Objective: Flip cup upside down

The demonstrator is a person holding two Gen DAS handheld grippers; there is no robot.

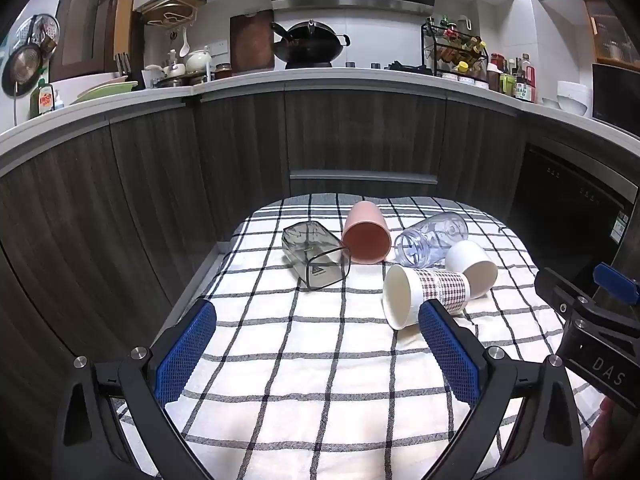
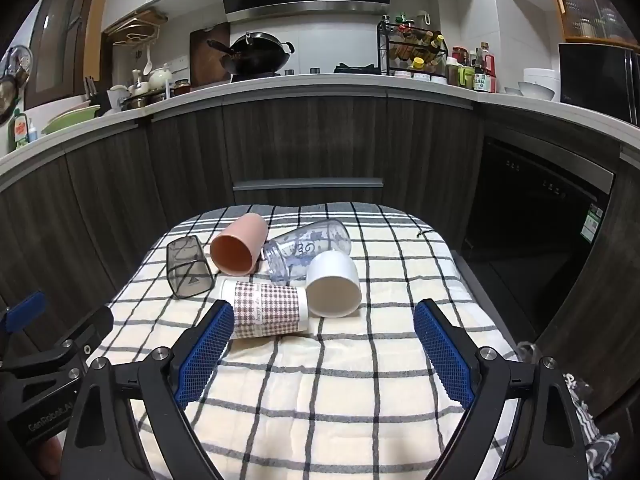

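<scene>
Five cups lie on their sides in a loose cluster on a checked cloth (image 1: 320,360) covering a small table, with kitchen cabinets (image 1: 360,136) and a cluttered counter (image 2: 320,80) behind. The left gripper (image 1: 316,344) hovers over the near part of the cloth with its jaws spread wide and nothing between them; ahead of them, the smoky square cup (image 1: 314,254) lies slightly left of the gap's centre line, the pink cup (image 1: 366,234) just beside it with its mouth toward the camera, and the paper cup with a houndstooth sleeve (image 1: 424,294) lies nearest, its side touching or passing just behind the tip of the right-hand blue finger (image 1: 448,344) (which of the two cannot be told from this view). The clear printed tumbler (image 1: 432,240) and the white cup (image 1: 472,266) rest beyond that finger, to the right of the gap. The right gripper (image 2: 324,344) is likewise held wide and empty; from its camera the paper cup (image 2: 266,308) lies just ahead of its left-hand finger (image 2: 206,344), the white cup (image 2: 334,284) ahead within the gap, mouth facing the lens, with the tumbler (image 2: 308,248), pink cup (image 2: 240,248) and smoky cup (image 2: 188,266) farther on toward the left. Each gripper appears at the edge of the other's view.
</scene>
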